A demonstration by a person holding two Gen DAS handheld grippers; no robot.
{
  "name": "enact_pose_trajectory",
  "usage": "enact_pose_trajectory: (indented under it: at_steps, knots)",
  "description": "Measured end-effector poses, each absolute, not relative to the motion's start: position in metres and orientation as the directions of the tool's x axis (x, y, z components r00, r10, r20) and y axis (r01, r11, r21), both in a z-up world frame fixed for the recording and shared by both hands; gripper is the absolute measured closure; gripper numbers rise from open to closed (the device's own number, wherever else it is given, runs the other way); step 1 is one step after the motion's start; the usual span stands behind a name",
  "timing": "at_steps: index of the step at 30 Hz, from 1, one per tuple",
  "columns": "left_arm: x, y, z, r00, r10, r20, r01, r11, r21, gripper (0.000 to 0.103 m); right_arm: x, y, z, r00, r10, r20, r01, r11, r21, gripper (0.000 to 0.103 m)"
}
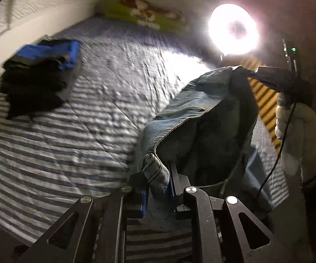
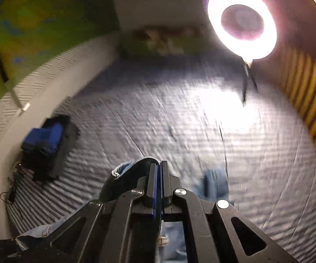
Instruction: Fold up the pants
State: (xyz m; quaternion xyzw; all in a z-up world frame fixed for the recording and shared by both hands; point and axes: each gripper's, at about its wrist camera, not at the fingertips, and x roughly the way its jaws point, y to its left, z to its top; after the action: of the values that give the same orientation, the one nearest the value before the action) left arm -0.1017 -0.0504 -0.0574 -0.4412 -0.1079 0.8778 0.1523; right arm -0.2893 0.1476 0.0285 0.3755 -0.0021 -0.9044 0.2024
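The striped bed point(image 1: 70, 131) is lying clear ahead, a stack of folded clothes point(image 1: 37, 74) sitting at its far left. The jeans point(image 1: 201, 114) are hanging lifted between both tongs. The left tongs point(image 1: 158, 188) are gripping a hem; the right tongs point(image 2: 159, 175) are clamping denim. Keeping the fabric taut should lay it flat.

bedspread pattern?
Blue-grey and white stripes, quilted. The bedspread shows best in the left wrist view.

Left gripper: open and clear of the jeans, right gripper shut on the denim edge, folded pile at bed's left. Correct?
Not quite. The left gripper is shut on the jeans, as the left wrist view shows. The right gripper grips denim; the folded pile lies left.
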Motion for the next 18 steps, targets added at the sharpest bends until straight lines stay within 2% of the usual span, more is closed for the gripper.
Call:
enact_pose_trajectory:
  at_steps: [5,9,15,17,18]
  knots:
    - [-0.079,-0.098,-0.031,-0.633,0.349,-0.691,-0.124,-0.927,-0.355,0.088,-0.277,0.074,0.097,-0.657,-0.466,-0.593,0.498,-0.859,0.123,0.101]
    - [-0.054,-0.14,-0.02,-0.671,0.328,-0.665,-0.064,-0.919,-0.389,0.088,-0.259,-0.016,0.122,-0.602,-0.558,-0.571,0.628,-0.772,0.091,0.101]
    - [-0.02,-0.206,-0.025,-0.698,0.226,-0.679,0.081,-0.918,-0.388,0.088,-0.22,-0.15,0.105,-0.395,-0.688,-0.608,0.805,-0.579,0.132,0.1]
    - [-0.018,-0.227,-0.043,-0.66,0.186,-0.728,0.156,-0.914,-0.375,0.086,-0.209,-0.199,0.08,-0.296,-0.675,-0.676,0.847,-0.512,0.141,0.097]
    - [-0.02,-0.235,-0.052,-0.639,0.175,-0.749,0.181,-0.912,-0.367,0.081,-0.204,-0.214,0.069,-0.271,-0.662,-0.699,0.853,-0.502,0.144,0.09]
